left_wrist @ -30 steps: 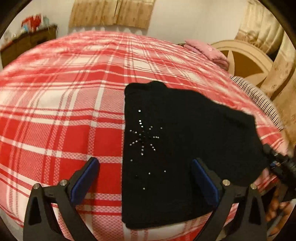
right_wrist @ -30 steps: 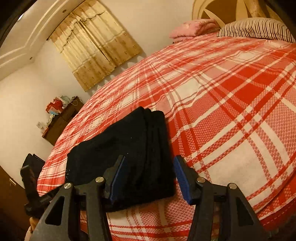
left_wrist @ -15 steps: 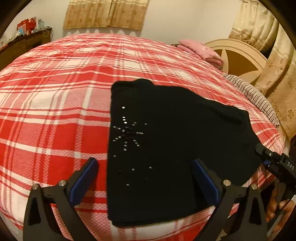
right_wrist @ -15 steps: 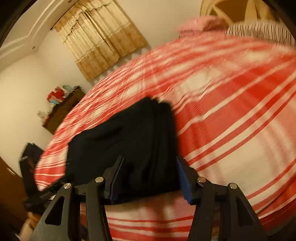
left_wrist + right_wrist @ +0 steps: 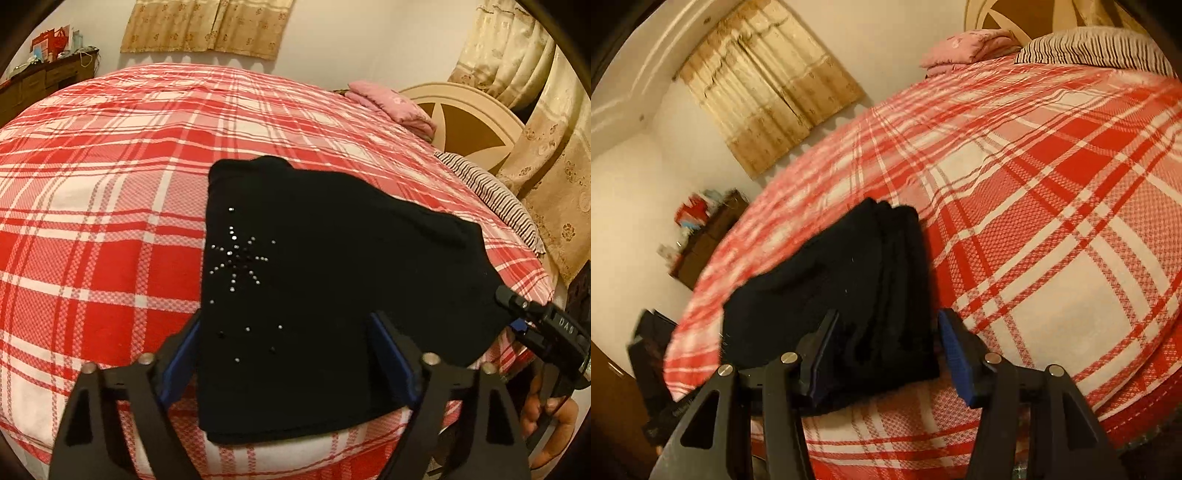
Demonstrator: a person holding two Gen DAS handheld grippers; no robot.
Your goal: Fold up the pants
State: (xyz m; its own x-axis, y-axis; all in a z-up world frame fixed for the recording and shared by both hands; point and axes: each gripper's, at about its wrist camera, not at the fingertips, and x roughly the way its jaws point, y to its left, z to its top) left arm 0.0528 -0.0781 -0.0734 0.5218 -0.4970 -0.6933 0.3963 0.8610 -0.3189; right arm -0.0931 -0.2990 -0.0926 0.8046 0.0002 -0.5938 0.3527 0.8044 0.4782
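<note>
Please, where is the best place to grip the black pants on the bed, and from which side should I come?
Probably the near edge of the black pants, approached from the bedside: it lies flat by the red plaid bedspread edge, where the closing left gripper hovers.

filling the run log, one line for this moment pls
stage: pants folded on bed | left gripper: closing around near edge | right gripper: open, straddling the end

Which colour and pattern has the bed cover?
Red and white plaid bed cover, clearest in the left wrist view.

Both wrist views look down, close, sharing the pants [image 5: 332,295]
</note>
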